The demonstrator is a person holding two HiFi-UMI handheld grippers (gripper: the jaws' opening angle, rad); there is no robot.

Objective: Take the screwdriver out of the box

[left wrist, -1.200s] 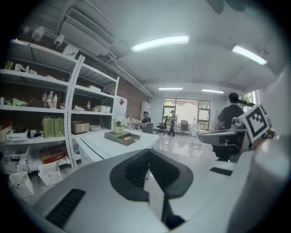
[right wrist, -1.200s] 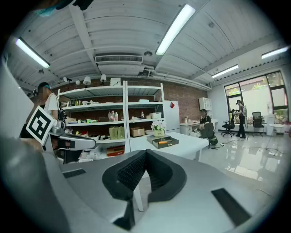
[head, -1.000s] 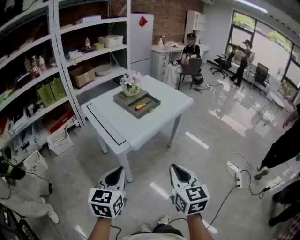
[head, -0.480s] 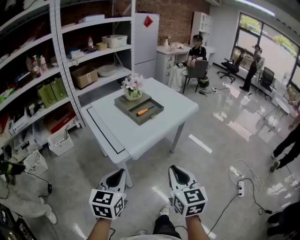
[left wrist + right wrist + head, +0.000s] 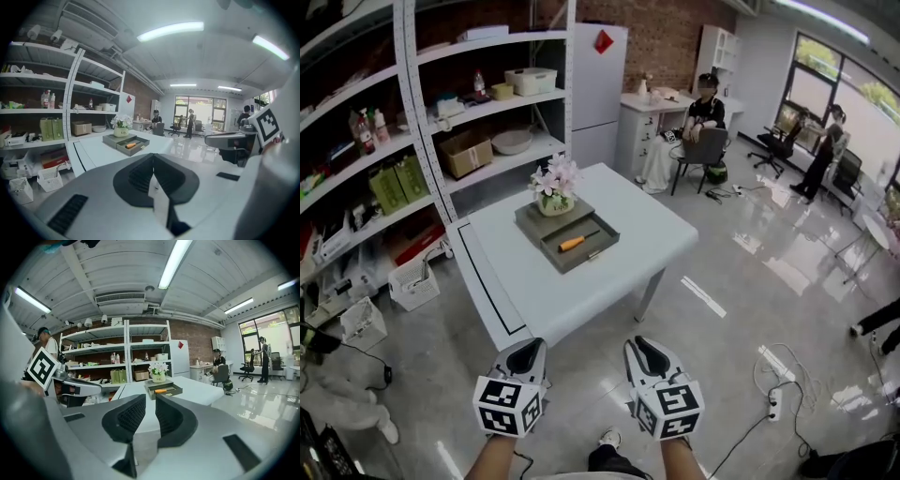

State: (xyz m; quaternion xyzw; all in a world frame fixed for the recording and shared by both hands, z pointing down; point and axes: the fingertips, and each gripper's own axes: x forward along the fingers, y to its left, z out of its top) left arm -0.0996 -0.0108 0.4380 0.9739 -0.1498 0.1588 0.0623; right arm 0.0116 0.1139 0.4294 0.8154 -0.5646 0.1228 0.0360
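An orange-handled screwdriver [image 5: 572, 243] lies in an open grey box [image 5: 592, 255] on the white table [image 5: 581, 300], beside a pot of flowers [image 5: 551, 187]. Both grippers hang low in the head view, short of the table's near edge. My left gripper [image 5: 528, 349] is shut with nothing in it; in the left gripper view its pads [image 5: 153, 157] meet. The jaws of my right gripper [image 5: 639, 345] are opening, and in the right gripper view nothing sits in the gap [image 5: 150, 401] between them. Far ahead of the jaws, both gripper views show the screwdriver [image 5: 131, 145] [image 5: 161, 391].
Metal shelves [image 5: 394, 141] with boxes and bottles line the left side, and baskets [image 5: 412, 281] stand on the floor below. A white fridge [image 5: 598, 84] stands behind the table. A person sits on a chair [image 5: 698, 127] at the back. Cables and a power strip [image 5: 773, 398] lie at right.
The table and box have come nearer as both grippers moved forward towards them. The right gripper's jaws have parted; the left ones stay together.
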